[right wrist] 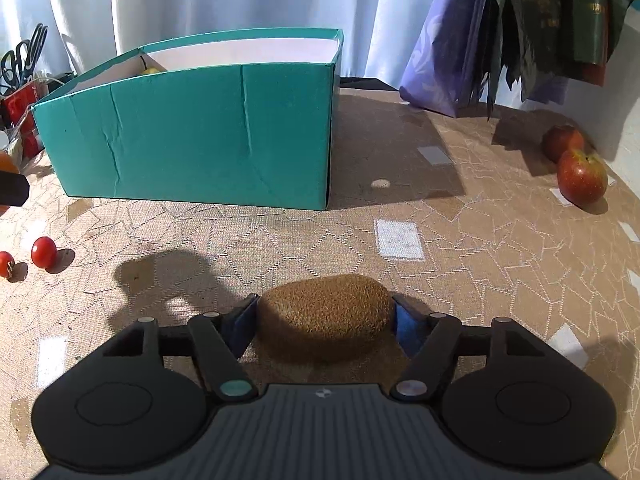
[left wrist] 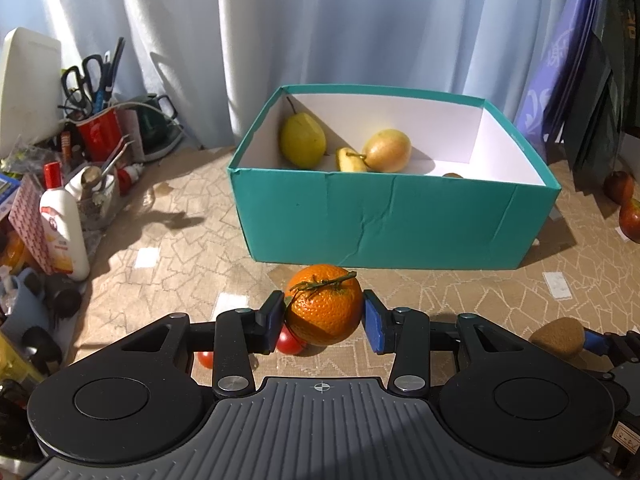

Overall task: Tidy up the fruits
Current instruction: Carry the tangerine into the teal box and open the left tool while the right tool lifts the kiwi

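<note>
Two apples [right wrist: 580, 176], two tomatoes [right wrist: 43, 252] lie loose; my left fingers [left wrist: 324, 318] clamp the orange [left wrist: 323, 308], right fingers [right wrist: 324, 320] pinch the kiwi [right wrist: 324, 316]; open tabletop [right wrist: 460, 240] before the box [right wrist: 192, 152].

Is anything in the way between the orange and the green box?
Nothing visible. The left gripper holds the orange right before the teal box, with only bare tabletop between them. The box's front wall is the one thing to get over; the pears lie farther back.

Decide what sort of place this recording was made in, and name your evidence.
Probably a home table by a window: pale curtains hang behind, a patterned tablecloth covers it, and household clutter with scissors crowds one side.
</note>
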Demonstrator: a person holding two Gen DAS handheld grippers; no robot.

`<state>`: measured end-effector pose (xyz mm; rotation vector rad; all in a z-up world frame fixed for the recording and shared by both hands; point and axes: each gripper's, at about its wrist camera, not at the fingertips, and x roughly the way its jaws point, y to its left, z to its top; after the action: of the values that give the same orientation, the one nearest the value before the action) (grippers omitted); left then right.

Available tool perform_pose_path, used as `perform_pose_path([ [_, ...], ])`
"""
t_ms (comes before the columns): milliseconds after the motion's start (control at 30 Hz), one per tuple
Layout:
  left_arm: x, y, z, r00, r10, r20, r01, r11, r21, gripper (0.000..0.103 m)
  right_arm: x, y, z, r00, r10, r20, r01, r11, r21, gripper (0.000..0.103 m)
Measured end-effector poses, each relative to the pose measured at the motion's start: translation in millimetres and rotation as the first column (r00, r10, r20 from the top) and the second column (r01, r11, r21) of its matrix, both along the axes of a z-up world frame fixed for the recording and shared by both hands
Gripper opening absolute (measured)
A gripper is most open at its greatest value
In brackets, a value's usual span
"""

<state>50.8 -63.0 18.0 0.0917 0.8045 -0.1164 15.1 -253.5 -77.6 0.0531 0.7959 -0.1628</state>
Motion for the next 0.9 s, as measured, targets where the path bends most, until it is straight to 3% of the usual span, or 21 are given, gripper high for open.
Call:
perform_pose_path([
  [533,10,-5,7,1.000,-0.009,0.014,0.009,1.000,0.013,0.046,-20,19,53,0.989,0.045,0.141,-0.049,0.998,0.026,0.069],
  [900,56,-23,52,0.989,-0.030,0.142,0.028,1.000,0.012,0.046,-32,20,63,0.985,0.035,0.168,-0.041,0.998,0.037,0.069],
])
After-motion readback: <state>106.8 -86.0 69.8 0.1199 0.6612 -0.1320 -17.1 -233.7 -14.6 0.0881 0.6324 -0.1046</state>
